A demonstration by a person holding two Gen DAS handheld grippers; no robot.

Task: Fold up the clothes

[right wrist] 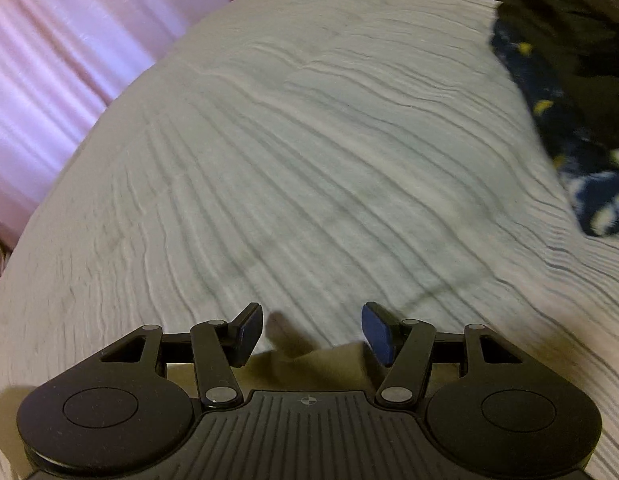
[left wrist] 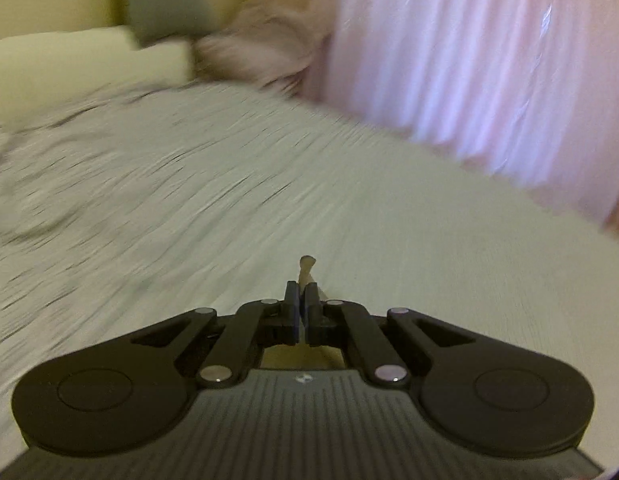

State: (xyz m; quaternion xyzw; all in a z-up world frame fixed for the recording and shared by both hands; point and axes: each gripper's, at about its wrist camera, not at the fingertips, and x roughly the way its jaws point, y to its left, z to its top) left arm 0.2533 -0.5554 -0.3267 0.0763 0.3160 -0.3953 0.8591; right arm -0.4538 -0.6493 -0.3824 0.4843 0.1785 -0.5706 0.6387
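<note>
Left gripper (left wrist: 303,300) pressed together, pinching a thin bit of tan cloth (left wrist: 307,268) that sticks up just past the fingertips; more tan cloth shows under the jaws toward the gripper body. Gripper hangs above the pale ribbed bedspread (left wrist: 229,184). View is motion-blurred. On the far side of the bedspread: cream pillow (left wrist: 89,60), blurry grey-brown heap (left wrist: 265,48) beside it; pink curtain (left wrist: 489,60) along its right edge.

Right gripper (right wrist: 312,332) spread wide, nothing between the blue pads (right wrist: 375,334). Tan cloth (right wrist: 321,364) lies on the bedspread right below and between the fingers, not gripped. Dark navy patterned garment (right wrist: 557,100) at the bedspread's far right, well apart from the gripper. Pink curtain (right wrist: 61,48) past the bedspread's left edge.
</note>
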